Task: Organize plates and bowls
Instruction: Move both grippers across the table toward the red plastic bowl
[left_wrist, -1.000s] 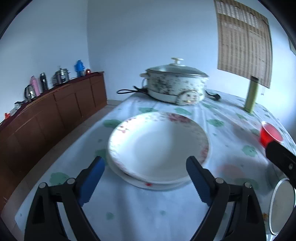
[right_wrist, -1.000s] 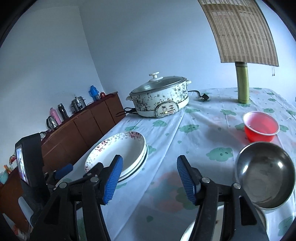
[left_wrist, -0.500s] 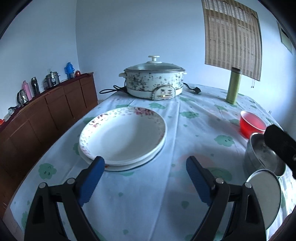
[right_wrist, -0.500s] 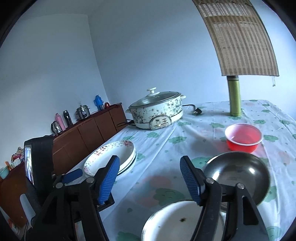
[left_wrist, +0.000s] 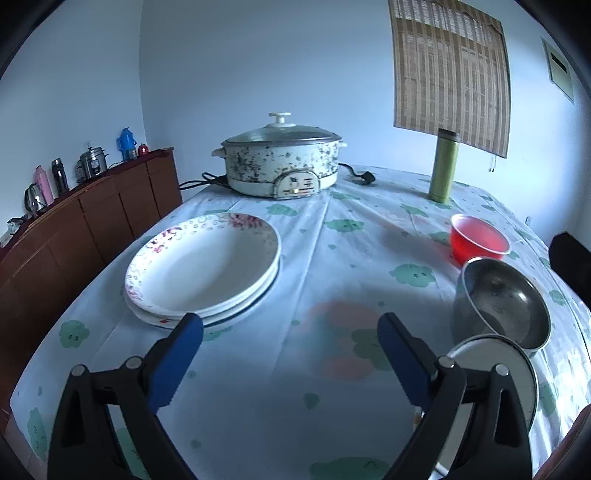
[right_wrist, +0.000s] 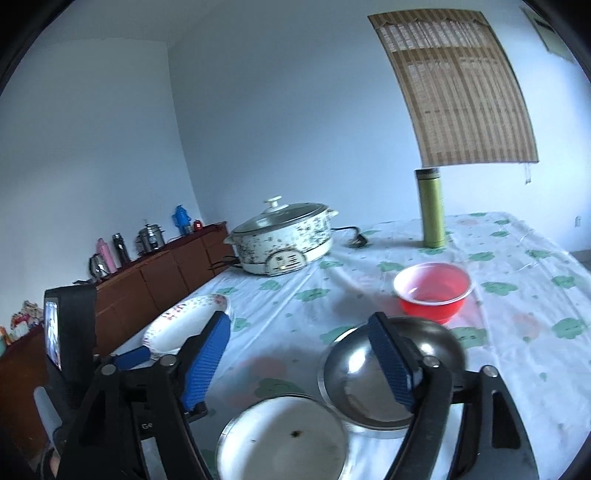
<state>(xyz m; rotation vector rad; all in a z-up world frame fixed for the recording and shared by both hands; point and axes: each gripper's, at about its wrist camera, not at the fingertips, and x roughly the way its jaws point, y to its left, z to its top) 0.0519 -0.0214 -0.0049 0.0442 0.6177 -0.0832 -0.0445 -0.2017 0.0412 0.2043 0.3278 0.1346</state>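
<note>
black frames, blue pads

the left gripper (left_wrist: 290, 360) is a black plastic frame of triangular struts with round silver screw heads at the joints, and blue ribbed pads (left_wrist: 176, 363) line its fingers. the right gripper (right_wrist: 301, 363) has the same build: black struts, silver screws, blue ribbed pads (right_wrist: 389, 363), with faint pale lettering moulded low on its left strut.

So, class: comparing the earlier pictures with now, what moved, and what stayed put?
Both open, empty grippers, left and right, drew back from the table; the right also swung toward the steel bowl. Nothing was gripped or released. Stacked plates and red bowl stayed put.
</note>
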